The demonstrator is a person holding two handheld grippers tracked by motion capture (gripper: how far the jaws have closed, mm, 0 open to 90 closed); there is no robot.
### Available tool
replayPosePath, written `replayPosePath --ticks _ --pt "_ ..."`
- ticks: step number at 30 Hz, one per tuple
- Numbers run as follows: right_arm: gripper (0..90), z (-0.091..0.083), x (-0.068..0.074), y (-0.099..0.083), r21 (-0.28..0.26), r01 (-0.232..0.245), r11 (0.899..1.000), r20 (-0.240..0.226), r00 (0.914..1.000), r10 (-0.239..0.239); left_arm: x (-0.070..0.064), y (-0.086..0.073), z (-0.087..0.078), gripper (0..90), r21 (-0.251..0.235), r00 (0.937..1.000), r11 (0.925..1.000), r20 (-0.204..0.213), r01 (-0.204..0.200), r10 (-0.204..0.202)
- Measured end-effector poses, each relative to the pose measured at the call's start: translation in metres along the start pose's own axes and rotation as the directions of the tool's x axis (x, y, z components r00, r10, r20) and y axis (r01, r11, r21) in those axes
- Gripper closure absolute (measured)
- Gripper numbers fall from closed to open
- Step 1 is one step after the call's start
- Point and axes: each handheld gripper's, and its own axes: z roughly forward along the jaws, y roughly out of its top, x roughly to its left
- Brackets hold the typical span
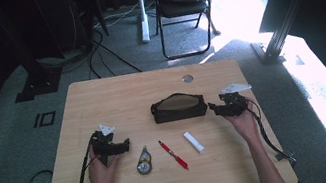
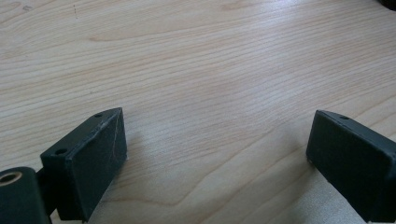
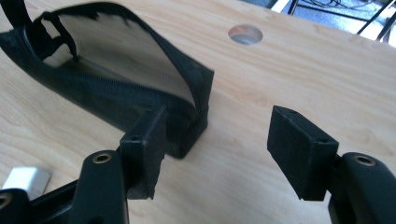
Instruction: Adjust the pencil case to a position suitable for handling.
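Right now the black pouch (image 1: 178,107) sits unzipped on the surface (image 1: 101,97), mouth up, ready to be filled. The right gripper (image 1: 216,108), jaws wide apart, waits just beside its end. The left gripper (image 1: 122,146), jaws also apart, hovers near the compass (image 1: 144,162), well away from the pouch.

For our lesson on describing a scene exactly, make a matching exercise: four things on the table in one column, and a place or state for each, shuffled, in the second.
Things:
1. pouch
2. red pen
3. white tube
4. compass

Places or states:
A. right of the pen
B. unzipped, standing open
C. nearest the left gripper
D. between compass and tube

Pairs: 1-B, 2-D, 3-A, 4-C
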Motion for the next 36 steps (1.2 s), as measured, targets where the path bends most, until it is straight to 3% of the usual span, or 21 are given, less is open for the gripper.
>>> replayPosePath --ticks 7,11,19,24,30,33,36 --pt "37.0 0.014 -0.004 0.019 -0.019 -0.027 0.999 -0.006 0.9996 0.027 0.0 0.0 0.0 5.4 -0.001 1.0 1.0 0.0 0.002 -0.002" --pt "37.0 0.023 -0.003 0.025 -0.009 -0.015 1.0 -0.007 0.9999 0.015 0.0 0.0 0.0 5.4 -0.001 1.0 1.0 0.0 0.001 -0.001" --pt "37.0 0.052 0.0 0.024 0.069 -0.007 0.998 -0.024 0.9997 0.009 0.0 0.0 0.0 5.5 0.0 1.0 1.0 0.001 0.002 -0.002" --pt "36.9 0.047 0.007 0.016 0.069 0.008 0.998 -0.067 0.9978 -0.004 0.0 0.0 0.0 5.5 -0.001 1.0 1.0 0.0 0.002 -0.002" --pt "38.3 0.038 0.021 0.008 0.069 0.061 0.996 -0.109 0.9926 -0.053 0.0 0.0 0.0 5.5 0.0 1.0 1.0 0.0 0.0 0.0" --pt "45.4 0.031 0.033 0.002 0.064 0.1 0.993 -0.155 0.9839 -0.09 0.0 0.0 0.0 5.5 0.0 1.0 1.0 0.0 0.0 0.0" --pt "46.0 0.027 0.041 -0.001 0.062 0.132 0.989 -0.177 0.977 -0.119 0.0 0.0 0.0 5.4 0.0 1.0 1.0 0.0 0.0 0.0"
